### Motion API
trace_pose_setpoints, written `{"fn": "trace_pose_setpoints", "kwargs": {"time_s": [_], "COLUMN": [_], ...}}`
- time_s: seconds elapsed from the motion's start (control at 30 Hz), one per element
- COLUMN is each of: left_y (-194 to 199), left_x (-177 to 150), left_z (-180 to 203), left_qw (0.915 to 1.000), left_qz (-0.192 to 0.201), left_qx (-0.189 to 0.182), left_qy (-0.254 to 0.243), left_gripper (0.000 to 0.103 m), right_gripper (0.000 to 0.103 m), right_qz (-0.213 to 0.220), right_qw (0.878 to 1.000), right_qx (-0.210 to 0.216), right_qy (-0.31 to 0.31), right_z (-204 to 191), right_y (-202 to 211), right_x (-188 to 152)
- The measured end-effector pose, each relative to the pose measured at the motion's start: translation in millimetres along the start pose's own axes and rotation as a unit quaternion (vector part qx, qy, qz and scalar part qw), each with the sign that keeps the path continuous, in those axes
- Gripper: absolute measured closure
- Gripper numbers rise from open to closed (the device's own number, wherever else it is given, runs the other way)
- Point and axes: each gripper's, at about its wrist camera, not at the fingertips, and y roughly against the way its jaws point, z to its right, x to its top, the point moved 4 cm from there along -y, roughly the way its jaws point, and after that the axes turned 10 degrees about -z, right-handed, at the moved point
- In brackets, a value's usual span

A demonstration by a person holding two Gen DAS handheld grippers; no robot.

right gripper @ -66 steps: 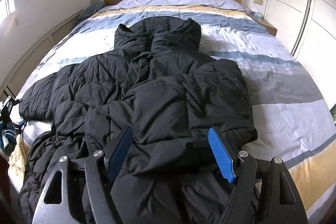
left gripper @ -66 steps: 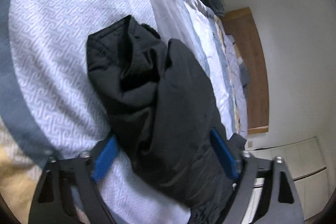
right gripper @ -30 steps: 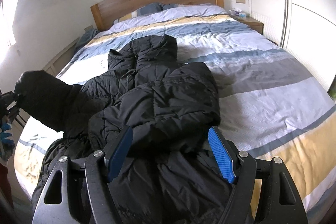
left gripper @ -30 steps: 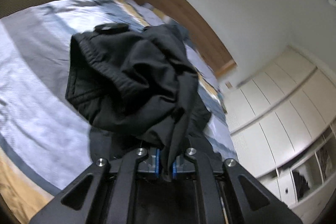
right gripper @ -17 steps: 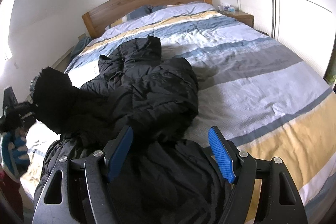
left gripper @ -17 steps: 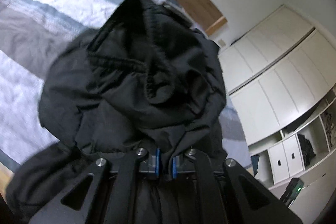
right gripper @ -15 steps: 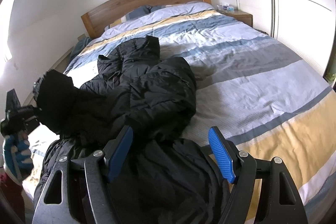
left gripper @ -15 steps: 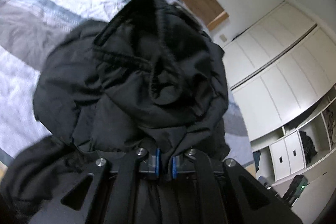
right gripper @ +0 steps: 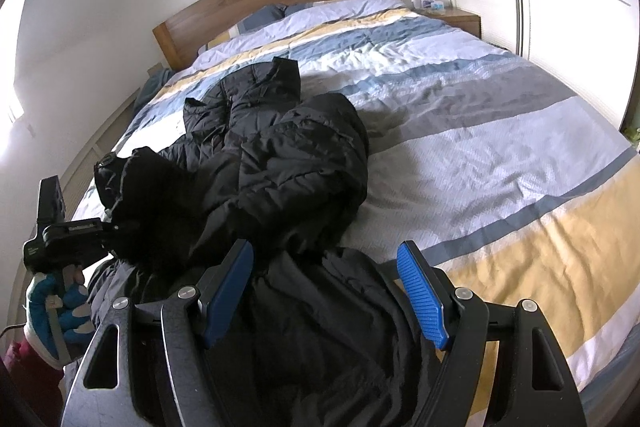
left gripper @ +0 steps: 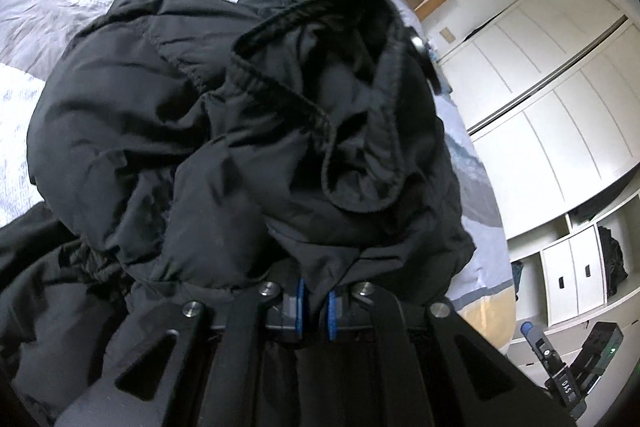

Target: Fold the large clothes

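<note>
On the striped bed (right gripper: 480, 155), our left gripper (left gripper: 314, 311) pinched the black jacket's (right gripper: 280, 163) sleeve (left gripper: 248, 131); our right gripper (right gripper: 326, 291) hung spread above the hem.

Both wrist views angle down, sharing jacket (left gripper: 224, 131) on bed (right gripper: 500, 155).

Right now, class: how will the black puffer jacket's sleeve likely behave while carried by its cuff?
The sleeve probably flops, since it sags around the left gripper. Its puffy quilting suggests lightness. The smooth shell may slip.
</note>
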Motion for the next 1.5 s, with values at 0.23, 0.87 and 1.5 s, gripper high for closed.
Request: {"fn": "trace_pose_setpoints", "kwargs": {"time_s": [0.23, 0.87, 1.5], "left_y": [4, 63, 55], "left_x": [-15, -40, 63], "left_z": [-4, -7, -86], "left_qw": [0.9998, 0.9953, 0.9945], "left_qz": [-0.013, -0.033, 0.023], "left_qx": [-0.015, -0.018, 0.095], "left_qy": [-0.005, -0.09, -0.038], "left_gripper": [0.085, 0.08, 0.08], "right_gripper": [0.029, 0.029, 0.029], "right_qz": [-0.006, -0.017, -0.075], "right_qw": [1.0, 0.995, 0.964], "right_qx": [0.004, 0.022, 0.06], "right_qy": [0.013, 0.097, 0.248], "right_z": [-10, -91, -254], "right_y": [-5, -28, -136], "right_x": [-3, 23, 44]}}
